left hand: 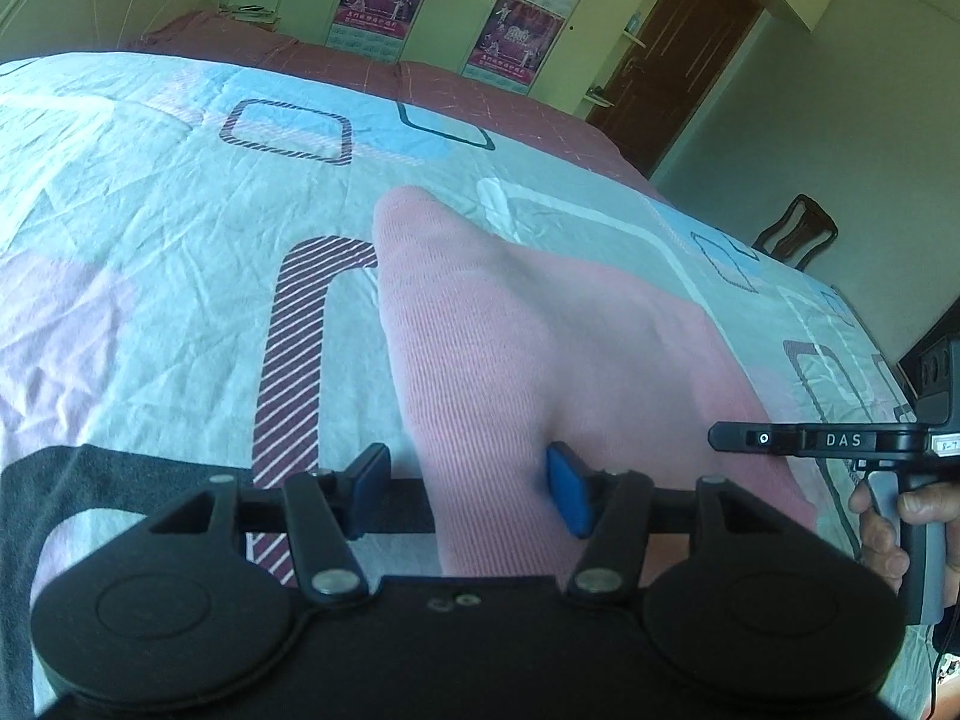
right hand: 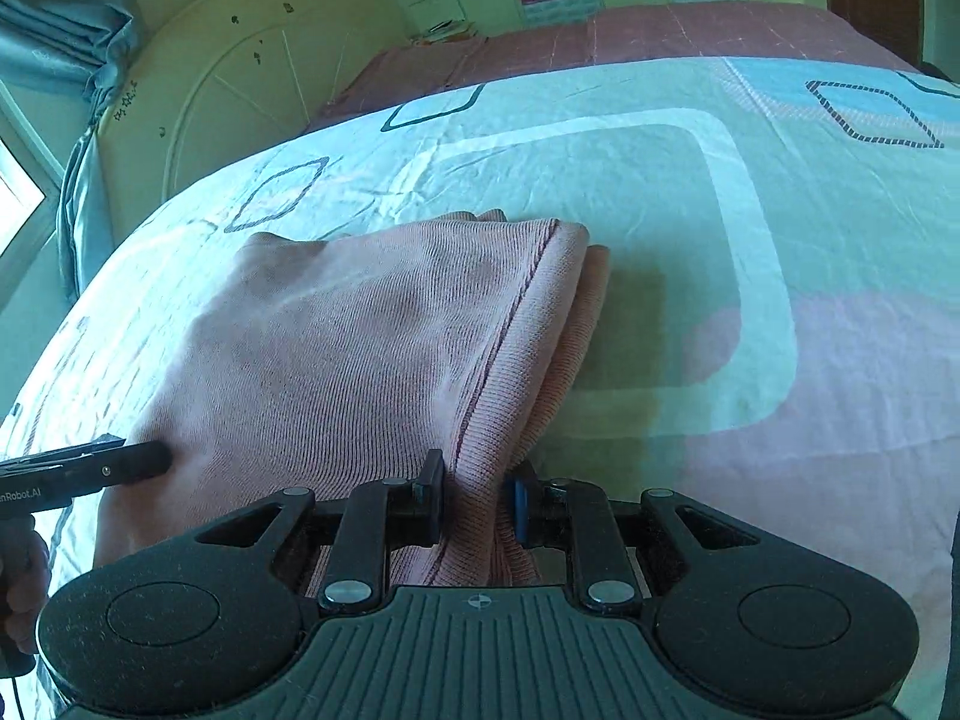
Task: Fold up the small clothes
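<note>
A pink ribbed knit garment (left hand: 510, 348) lies partly folded on the patterned bedspread (left hand: 150, 210). My left gripper (left hand: 468, 492) is open, its blue pads wide apart around the garment's near edge. In the right wrist view the garment (right hand: 360, 330) shows a seam and stacked layers on its right side. My right gripper (right hand: 474, 504) is shut on the garment's near folded edge, which bunches between the pads. The right gripper also shows in the left wrist view (left hand: 840, 441), and the left gripper shows in the right wrist view (right hand: 90, 468) resting at the garment's left edge.
A dark garment (left hand: 72, 480) lies at the bed's near left. A maroon blanket (left hand: 480, 90) covers the far part of the bed. A headboard (right hand: 240, 90) and curtain (right hand: 60, 18) stand at the left; a chair (left hand: 795, 231) and door (left hand: 690, 30) at the right.
</note>
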{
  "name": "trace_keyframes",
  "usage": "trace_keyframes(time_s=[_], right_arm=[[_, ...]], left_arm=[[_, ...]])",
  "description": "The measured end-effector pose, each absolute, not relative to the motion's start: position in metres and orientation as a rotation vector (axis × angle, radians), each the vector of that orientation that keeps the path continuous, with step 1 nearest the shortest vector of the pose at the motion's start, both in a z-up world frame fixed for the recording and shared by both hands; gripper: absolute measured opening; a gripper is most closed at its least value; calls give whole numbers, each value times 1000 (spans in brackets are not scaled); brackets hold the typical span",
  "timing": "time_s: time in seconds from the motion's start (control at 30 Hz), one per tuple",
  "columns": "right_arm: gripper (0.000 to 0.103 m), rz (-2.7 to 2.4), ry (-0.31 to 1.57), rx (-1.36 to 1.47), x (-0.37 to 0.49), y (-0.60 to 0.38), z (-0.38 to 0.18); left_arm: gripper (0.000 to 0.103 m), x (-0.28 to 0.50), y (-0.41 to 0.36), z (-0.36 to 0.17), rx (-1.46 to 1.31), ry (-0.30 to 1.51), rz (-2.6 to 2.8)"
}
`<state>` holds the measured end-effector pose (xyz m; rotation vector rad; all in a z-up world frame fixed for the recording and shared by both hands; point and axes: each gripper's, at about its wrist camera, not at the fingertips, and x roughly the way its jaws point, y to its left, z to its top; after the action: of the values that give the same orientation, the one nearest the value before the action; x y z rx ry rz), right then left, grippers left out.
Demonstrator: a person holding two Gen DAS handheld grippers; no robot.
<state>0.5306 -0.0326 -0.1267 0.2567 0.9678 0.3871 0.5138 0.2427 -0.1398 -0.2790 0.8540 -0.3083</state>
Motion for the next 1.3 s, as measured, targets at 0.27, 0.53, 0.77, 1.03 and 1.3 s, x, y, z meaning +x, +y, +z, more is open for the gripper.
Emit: trace_keyframes(time_s=[0.27, 0.53, 0.77, 1.03, 1.3], right_arm=[[20, 481, 826, 40, 466, -25, -74], [0, 439, 919, -174, 453, 7, -122], [0, 404, 892, -148, 454, 7, -127], [0, 423, 860, -12, 427, -15, -93], [103, 318, 709, -23, 394, -30, -72]], left_arm=[[22, 454, 224, -103, -78, 765, -347], [23, 428, 202, -142, 11, 838, -268], [23, 423, 197, -140, -15, 831, -181], [30, 411, 188, -124, -5, 831, -102], [90, 380, 169, -97, 58, 705, 36]])
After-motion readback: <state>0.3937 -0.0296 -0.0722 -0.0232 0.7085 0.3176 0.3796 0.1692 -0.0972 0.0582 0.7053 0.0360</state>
